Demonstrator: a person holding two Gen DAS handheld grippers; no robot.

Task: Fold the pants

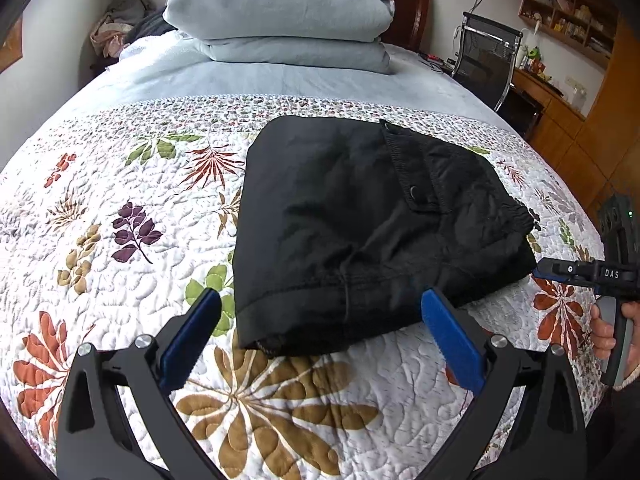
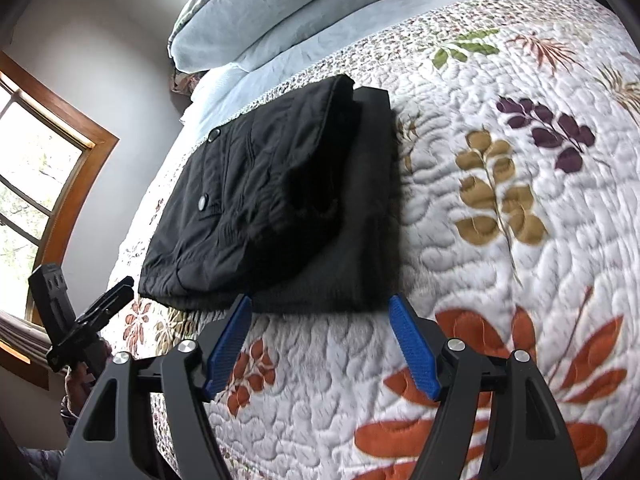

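While folded, pants (image 1: 372, 228) on quilt (image 1: 120, 208)

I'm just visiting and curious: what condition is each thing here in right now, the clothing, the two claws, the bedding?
Black pants: folded into a compact stack, lying on the quilt.
Left gripper: open, empty.
Right gripper: open, empty.
Quilt: spread flat.
Blue blanket: folded, piled at the headboard.

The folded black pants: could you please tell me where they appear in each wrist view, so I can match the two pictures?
Left wrist: black pants lie centre-right on the quilt, just beyond the open left gripper.
Right wrist: they sit centre-left, just beyond the open right gripper.
Shared landmark: the stacked pale blue bedding at the head of the bed, seen upper left in the right view.
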